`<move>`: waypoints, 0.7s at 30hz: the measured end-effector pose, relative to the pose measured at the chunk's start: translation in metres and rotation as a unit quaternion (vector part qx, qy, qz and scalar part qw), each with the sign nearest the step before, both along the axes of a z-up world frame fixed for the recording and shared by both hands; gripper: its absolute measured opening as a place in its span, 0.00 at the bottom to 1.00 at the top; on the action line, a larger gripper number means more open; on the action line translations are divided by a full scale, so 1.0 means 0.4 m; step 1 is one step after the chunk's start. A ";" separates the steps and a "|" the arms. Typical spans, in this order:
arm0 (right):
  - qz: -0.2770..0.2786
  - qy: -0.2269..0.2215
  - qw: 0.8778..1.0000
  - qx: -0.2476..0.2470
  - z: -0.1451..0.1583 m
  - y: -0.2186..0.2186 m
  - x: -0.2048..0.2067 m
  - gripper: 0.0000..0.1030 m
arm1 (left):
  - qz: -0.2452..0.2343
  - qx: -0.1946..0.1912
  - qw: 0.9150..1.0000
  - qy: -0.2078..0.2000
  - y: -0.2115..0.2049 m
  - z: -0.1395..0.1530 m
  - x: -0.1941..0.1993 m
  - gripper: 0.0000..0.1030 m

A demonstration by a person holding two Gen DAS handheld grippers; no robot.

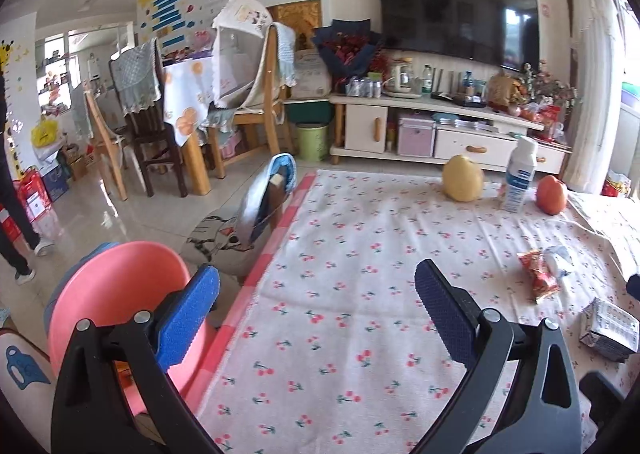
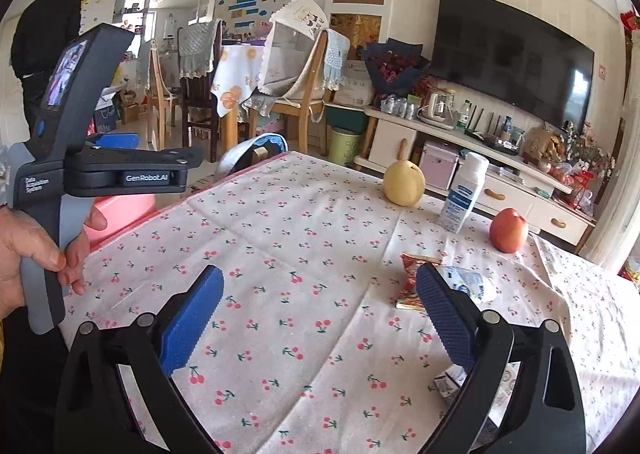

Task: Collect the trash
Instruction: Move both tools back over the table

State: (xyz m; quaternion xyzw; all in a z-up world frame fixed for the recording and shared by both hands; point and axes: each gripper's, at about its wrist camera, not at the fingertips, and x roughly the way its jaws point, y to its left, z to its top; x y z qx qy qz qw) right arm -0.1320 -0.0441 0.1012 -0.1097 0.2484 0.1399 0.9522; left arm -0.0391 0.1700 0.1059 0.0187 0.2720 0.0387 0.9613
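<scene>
At the far left of the right wrist view, a hand is seen wrapped around the handle of the left gripper, which is held above the table's left edge; from this side its jaws cannot be judged. In the left wrist view the left gripper is shown released, its blue pads spread wide with nothing between them. At about nine o'clock from it, off the table edge, a pink bin is found, its rim partly covered by the left pad.

The table is covered by a cherry-print cloth. The right gripper is likewise held released and empty above the cloth.

Toward two o'clock from the left gripper, a red snack wrapper is seen lying flat, with a crumpled white-and-blue wrapper touching its right side. In the right wrist view the same pair, red snack wrapper and crumpled wrapper, is partly hidden behind the right pad. At about four o'clock in the left wrist view, a small squashed carton is seen near the table's right edge.

Farther back, around one o'clock, a yellow pear, an upright white bottle and a red apple are set in a loose row, left to right, each apart from the next.
</scene>
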 end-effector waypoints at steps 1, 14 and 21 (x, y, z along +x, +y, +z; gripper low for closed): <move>-0.004 -0.004 1.000 -0.002 0.004 -0.012 -0.003 0.93 | -0.006 0.000 1.000 0.001 -0.013 -0.002 -0.003 0.96; -0.061 -0.059 0.996 0.022 0.062 -0.162 -0.048 0.93 | -0.040 0.000 0.999 0.032 -0.139 -0.032 -0.022 0.96; -0.117 -0.027 0.991 0.063 0.049 -0.259 -0.034 0.93 | -0.093 -0.016 0.994 0.046 -0.240 -0.025 -0.009 0.96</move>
